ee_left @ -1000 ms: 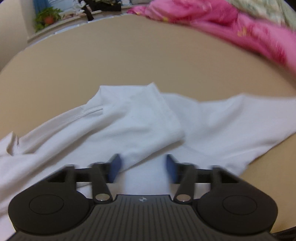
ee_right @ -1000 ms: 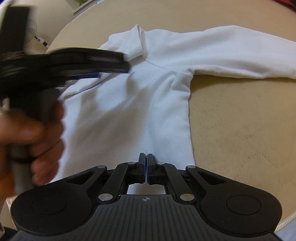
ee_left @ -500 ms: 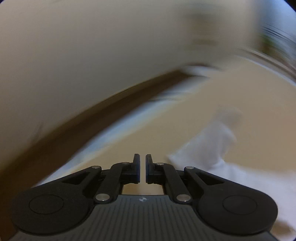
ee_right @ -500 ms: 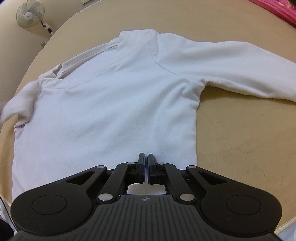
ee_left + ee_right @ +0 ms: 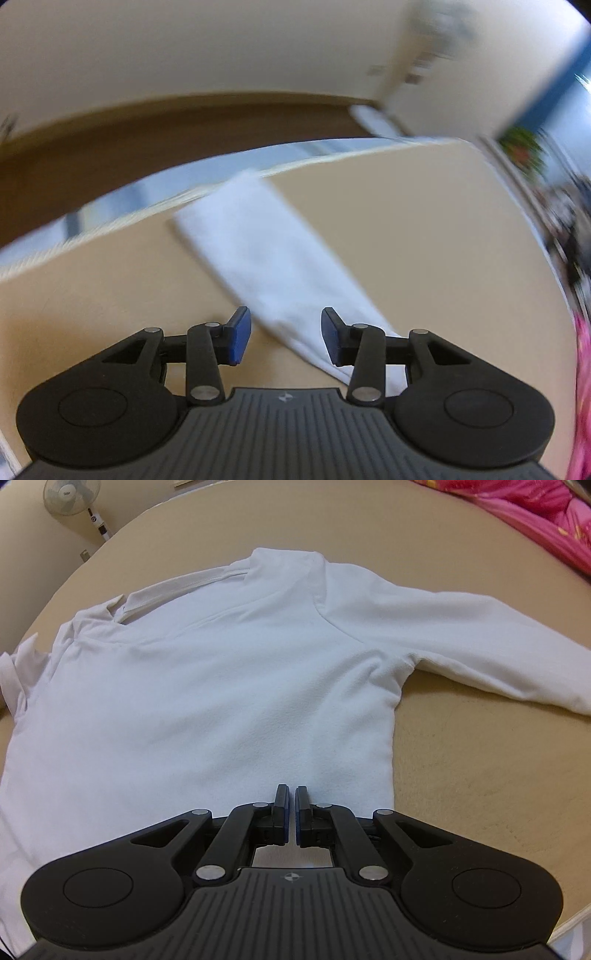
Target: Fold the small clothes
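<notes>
A white long-sleeved top [image 5: 229, 686] lies spread flat on a tan surface [image 5: 480, 782] that looks like a bed; whether it is a mattress or a padded cover cannot be told. In the right wrist view its body fills the middle, the collar [image 5: 284, 559] points away from the camera, and one sleeve [image 5: 480, 642] stretches out to the right edge of the picture. The opposite shoulder is bunched and rumpled at the far left.

The right hand-held gripper [image 5: 290, 814] hangs just above the hem of the top, near its right side seam. Its jaws stand almost together, with only a thin slit between the blue pads, and no cloth is pinched between them.

The left wrist view is blurred. The other sleeve [image 5: 266, 258] runs diagonally across the tan surface from the bed's far edge toward the camera. The left hand-held gripper [image 5: 285, 334] sits over the near part of this sleeve, its jaws opening and standing at a middling width; the sleeve lies between and under the pads, which do not press on it.

A pink patterned blanket [image 5: 535, 513] lies at the far right corner of the bed, well apart from the top. A standing fan [image 5: 72, 496] shows beyond the bed at upper left.
</notes>
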Tool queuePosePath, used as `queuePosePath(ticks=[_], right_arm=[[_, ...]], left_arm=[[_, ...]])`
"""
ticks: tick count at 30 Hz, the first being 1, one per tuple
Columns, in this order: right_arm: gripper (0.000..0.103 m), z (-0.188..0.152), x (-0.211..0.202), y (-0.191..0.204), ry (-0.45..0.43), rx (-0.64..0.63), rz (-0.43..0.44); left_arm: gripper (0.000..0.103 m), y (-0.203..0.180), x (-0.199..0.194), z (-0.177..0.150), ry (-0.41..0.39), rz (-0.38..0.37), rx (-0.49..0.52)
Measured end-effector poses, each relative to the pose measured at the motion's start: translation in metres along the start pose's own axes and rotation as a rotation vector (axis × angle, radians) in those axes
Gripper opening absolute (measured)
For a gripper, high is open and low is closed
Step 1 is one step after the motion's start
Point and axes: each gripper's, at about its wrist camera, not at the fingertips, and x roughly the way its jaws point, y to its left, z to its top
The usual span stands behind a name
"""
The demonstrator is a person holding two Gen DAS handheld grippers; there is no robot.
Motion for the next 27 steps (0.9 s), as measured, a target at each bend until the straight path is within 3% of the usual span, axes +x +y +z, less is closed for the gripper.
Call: queuePosePath(ticks=[3,5,6,7,10,13,14,16,18,19,20,22,24,26,27], right_arm=[[0.003,0.0,0.001,0.003,-0.004,-0.022,-0.009],[0.003,0.0,0.002,0.004,-0.007,-0.034,-0.012],[0.003,0.001,0.003,0.005,-0.01,-0.04,-0.015],[0.003,0.001,0.004,0.005,-0.013,-0.047,-0.018],[0.003,0.003,0.006,0.009,-0.019,-0.064,-0.031],[0.003,0.004,0.007,0.013,-0.025,-0.078,-0.043],[0.003,0.004,0.007,0.013,-0.026,-0.08,-0.044],[0.003,0.004,0.007,0.013,-0.027,-0.073,-0.04],[0.003,0.004,0.007,0.012,-0.027,-0.072,-0.034],[0.003,0.004,0.007,0.011,-0.026,-0.073,-0.031],[0.003,0.005,0.007,0.011,-0.025,-0.073,-0.029],[0.003,0.004,0.007,0.011,-0.023,-0.07,-0.033],[0.004,0.004,0.007,0.012,-0.024,-0.067,-0.038],[0.005,0.007,0.005,0.011,-0.036,-0.047,-0.034],[0.006,0.009,0.004,0.009,-0.042,-0.034,-0.027]], left_arm=[[0.044,0.024,0.024,0.018,0.019,0.025,-0.077],[0.042,0.035,0.033,0.028,0.005,-0.007,-0.108],[0.035,0.037,0.038,0.031,-0.005,-0.015,-0.101],[0.002,0.037,0.042,0.034,-0.016,0.006,-0.071],[0.002,0.04,0.041,0.044,-0.078,0.047,0.001],[0.002,0.045,-0.004,0.067,-0.387,0.166,0.04],[0.003,0.051,-0.007,0.073,-0.414,0.202,0.048],[0.009,0.071,0.002,0.083,-0.334,0.269,0.012],[0.011,0.095,0.009,0.088,-0.239,0.375,-0.111],[0.011,0.099,0.004,0.087,-0.236,0.405,-0.145],[0.011,0.095,-0.003,0.084,-0.254,0.4,-0.145],[0.011,0.063,-0.018,0.073,-0.303,0.31,-0.026],[0.022,0.018,-0.032,0.049,-0.338,0.163,0.148],[0.041,-0.027,-0.031,0.018,-0.288,-0.014,0.32],[0.042,-0.046,-0.028,0.002,-0.255,-0.084,0.389]])
